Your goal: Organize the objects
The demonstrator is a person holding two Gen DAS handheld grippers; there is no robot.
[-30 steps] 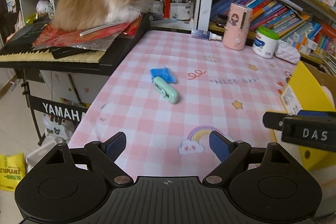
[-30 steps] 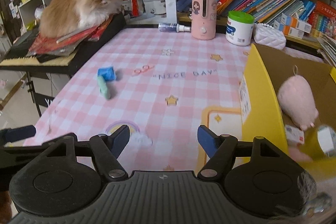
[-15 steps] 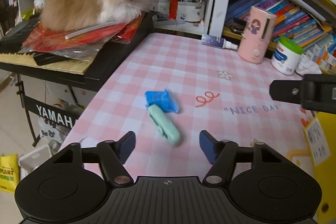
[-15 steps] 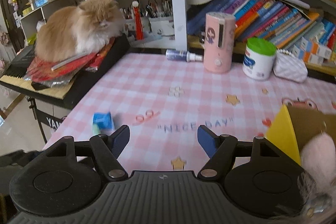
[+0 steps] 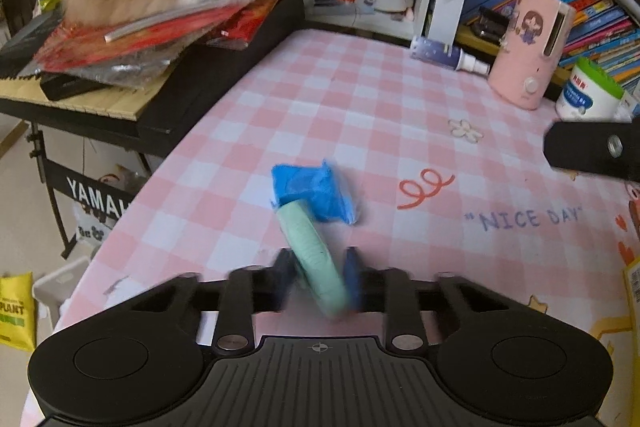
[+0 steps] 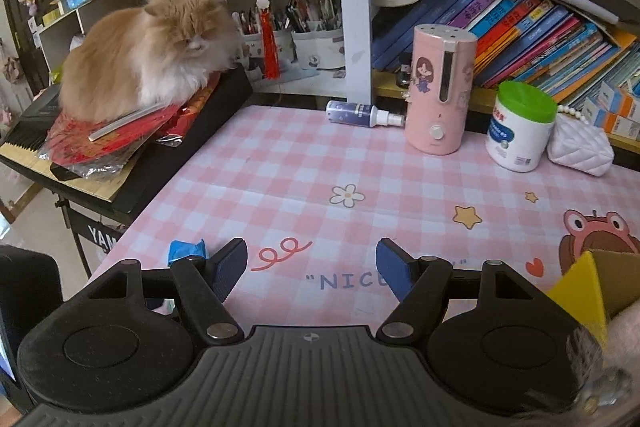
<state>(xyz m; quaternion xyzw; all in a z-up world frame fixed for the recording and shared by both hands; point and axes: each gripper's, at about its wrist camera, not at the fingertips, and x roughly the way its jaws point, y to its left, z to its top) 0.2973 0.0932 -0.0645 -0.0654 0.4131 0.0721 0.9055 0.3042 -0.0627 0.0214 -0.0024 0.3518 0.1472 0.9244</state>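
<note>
A mint-green oblong object (image 5: 314, 253) lies on the pink checked tablecloth (image 5: 360, 115), its far end touching a crumpled blue packet (image 5: 314, 193). My left gripper (image 5: 318, 277) is shut on the near end of the green object, the blue pads pressed on both sides. My right gripper (image 6: 312, 265) is open and empty above the cloth, over the "NICE DAY" print. The blue packet (image 6: 186, 251) shows just left of its left finger. A corner of the yellow cardboard box (image 6: 584, 287) is at the right edge.
An orange cat (image 6: 148, 51) lies on red papers on a Yamaha keyboard (image 5: 160, 99) left of the table. A spray bottle (image 6: 360, 115), pink humidifier (image 6: 438, 91), green-lidded jar (image 6: 520, 127) and white purse (image 6: 580, 143) stand along the back, under bookshelves. The right gripper's arm (image 5: 592, 151) shows at right.
My left gripper moved forward to the green object and closed on it. My right gripper moved forward and left, away from the yellow box, and stayed open.
</note>
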